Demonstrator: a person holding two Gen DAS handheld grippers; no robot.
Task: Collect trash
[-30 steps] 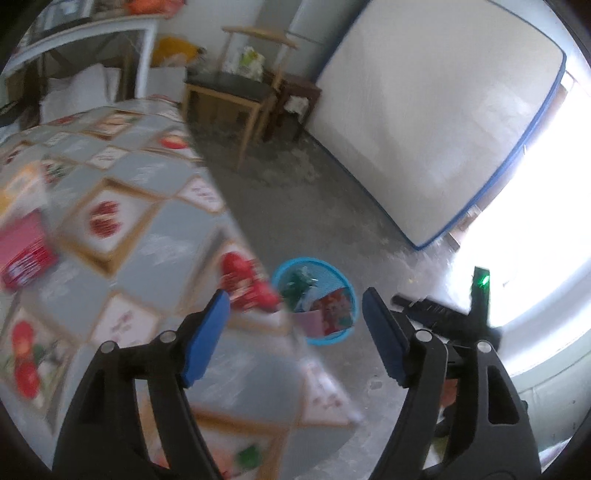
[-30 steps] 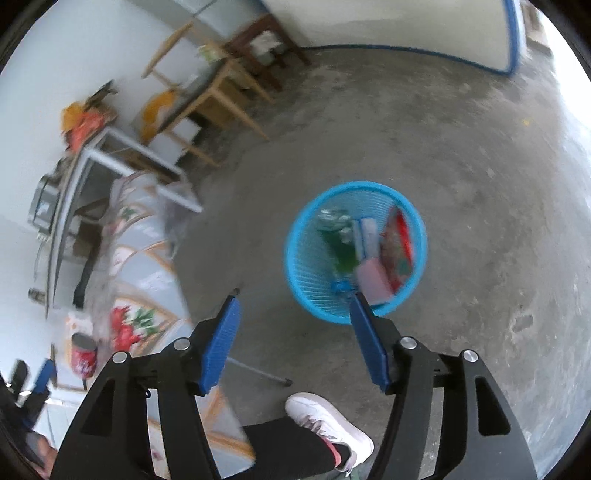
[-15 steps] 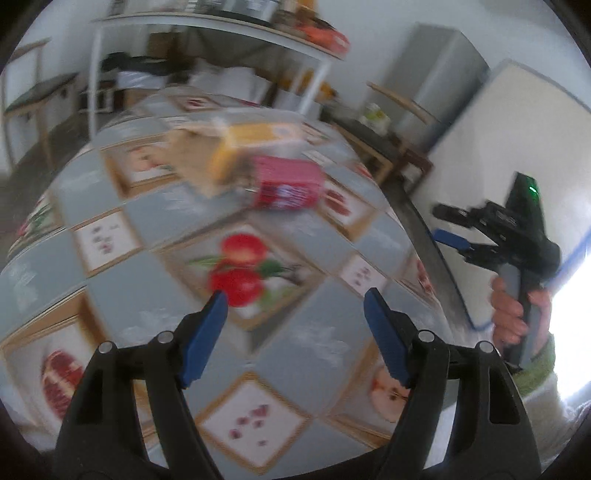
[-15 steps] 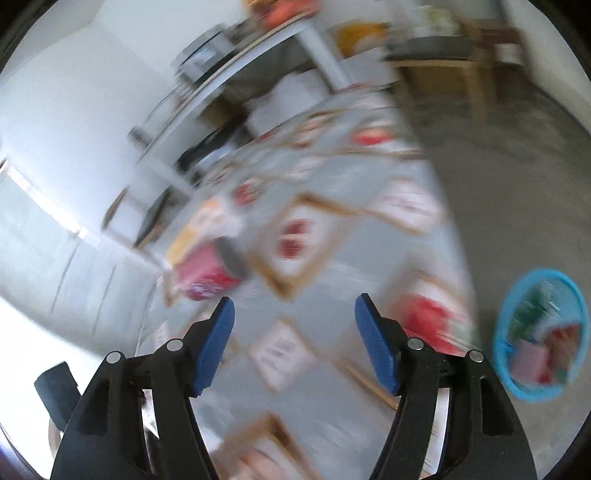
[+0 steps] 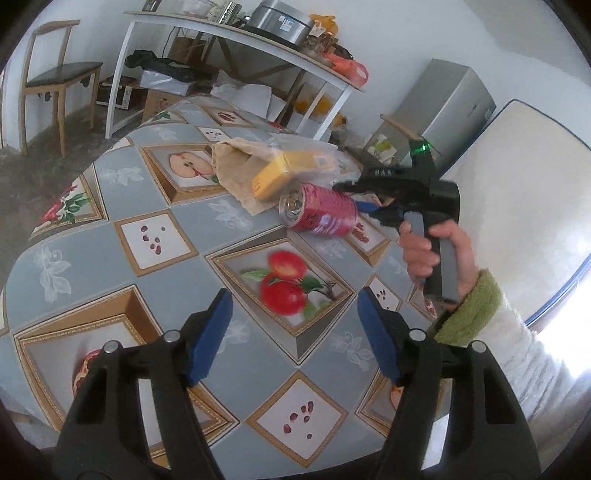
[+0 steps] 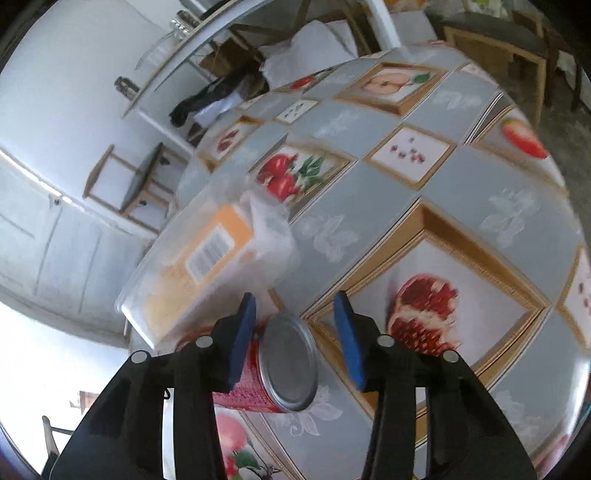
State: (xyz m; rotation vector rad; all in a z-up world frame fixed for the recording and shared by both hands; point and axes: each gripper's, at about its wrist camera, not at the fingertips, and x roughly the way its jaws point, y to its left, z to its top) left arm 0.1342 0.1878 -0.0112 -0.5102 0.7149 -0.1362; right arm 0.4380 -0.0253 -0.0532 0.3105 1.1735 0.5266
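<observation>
A red can (image 6: 284, 365) lies on its side on the fruit-patterned tablecloth (image 5: 147, 206), its silver end facing me. My right gripper (image 6: 295, 338) straddles it with jaws closing; the left pad is at the can's side and the right pad stands clear of it. From the left wrist view, the can (image 5: 317, 214) sits by the right gripper (image 5: 354, 197), which a hand (image 5: 432, 251) holds. A yellow box (image 5: 291, 171) in clear plastic and a brown paper bag (image 5: 232, 166) lie just behind. My left gripper (image 5: 293, 332) hovers over the cloth, jaws narrowing around nothing.
Behind the table stand a white shelf rack (image 5: 236, 33) with clutter, a wooden chair (image 5: 59, 74), a grey fridge (image 5: 450, 103) and a mattress (image 5: 517, 184) leaning on the wall. Another chair (image 6: 136, 181) stands by the far wall.
Both grippers swung away from the blue basket on the floor to the table. The right gripper reached the red can and its jaws narrowed around it.
</observation>
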